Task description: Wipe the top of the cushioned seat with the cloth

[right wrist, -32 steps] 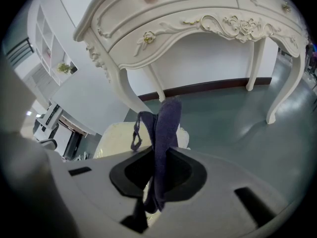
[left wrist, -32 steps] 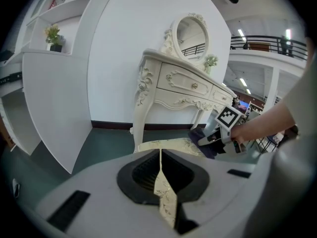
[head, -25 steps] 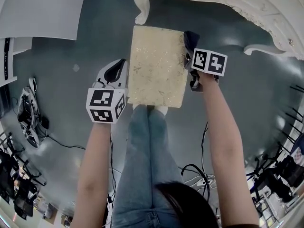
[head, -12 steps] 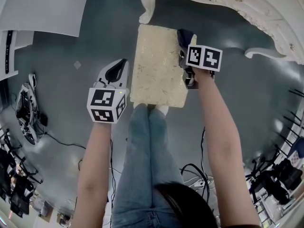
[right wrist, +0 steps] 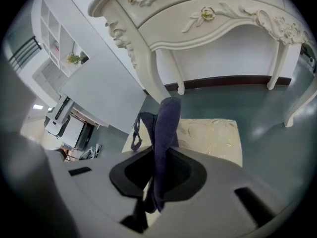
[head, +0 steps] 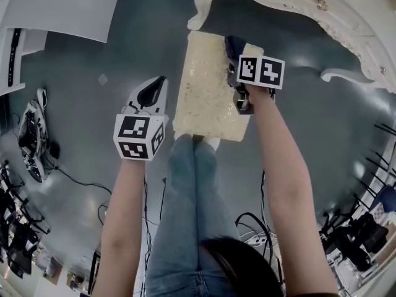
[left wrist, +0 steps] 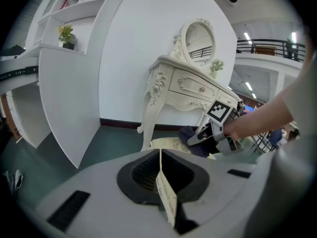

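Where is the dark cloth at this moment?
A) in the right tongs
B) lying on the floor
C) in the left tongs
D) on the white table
A: the right tongs are shut on the dark cloth, at the cushioned seat; the left tongs hold nothing.

We found open floor (head: pixel 133 48) from 7 to 11 o'clock of the cushioned seat (head: pixel 207 98); only the left gripper (head: pixel 154 90) hung there, near the seat's edge. The dressing table (head: pixel 322 17) overhung from 12 to 2 o'clock, and its carved leg (head: pixel 204 8) stood just beside the seat at 12. The right gripper (head: pixel 236 54), clamped on the cloth (head: pixel 232 43), took the seat's 1 o'clock corner. The person's legs (head: pixel 192 190) closed 6 o'clock, and cables (head: pixel 250 221) lay at 5.
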`<action>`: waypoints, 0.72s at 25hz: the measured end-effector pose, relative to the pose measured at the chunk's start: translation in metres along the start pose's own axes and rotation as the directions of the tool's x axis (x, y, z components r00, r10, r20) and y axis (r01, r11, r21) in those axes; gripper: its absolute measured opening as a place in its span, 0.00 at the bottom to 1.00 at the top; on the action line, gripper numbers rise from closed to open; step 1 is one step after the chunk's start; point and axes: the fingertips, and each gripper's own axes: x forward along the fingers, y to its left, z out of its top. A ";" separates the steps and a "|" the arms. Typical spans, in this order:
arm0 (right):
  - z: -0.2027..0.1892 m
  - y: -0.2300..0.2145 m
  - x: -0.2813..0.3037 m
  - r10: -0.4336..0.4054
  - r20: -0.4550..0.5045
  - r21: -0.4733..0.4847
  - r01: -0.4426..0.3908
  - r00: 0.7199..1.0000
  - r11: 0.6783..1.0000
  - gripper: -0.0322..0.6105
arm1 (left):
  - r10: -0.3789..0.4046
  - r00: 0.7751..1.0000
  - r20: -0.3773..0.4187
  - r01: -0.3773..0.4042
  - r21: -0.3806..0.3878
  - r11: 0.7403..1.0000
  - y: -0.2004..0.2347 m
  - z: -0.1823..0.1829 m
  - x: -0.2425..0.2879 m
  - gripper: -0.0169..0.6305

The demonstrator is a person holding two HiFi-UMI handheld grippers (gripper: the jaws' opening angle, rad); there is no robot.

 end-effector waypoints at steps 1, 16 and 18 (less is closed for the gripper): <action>0.000 0.003 0.002 0.004 -0.004 -0.004 -0.005 1.000 1.000 0.10 | 0.003 1.000 0.000 -0.003 -0.001 1.000 0.002 0.000 -0.001 0.04; 0.005 0.058 0.032 0.059 -0.045 -0.058 -0.062 0.997 0.996 0.10 | 0.038 0.999 0.003 -0.038 -0.032 0.999 0.031 -0.006 -0.013 0.04; 0.006 0.065 0.035 0.066 -0.048 -0.064 -0.069 0.997 0.996 0.10 | 0.041 0.999 0.003 -0.041 -0.034 0.999 0.034 -0.008 -0.015 0.04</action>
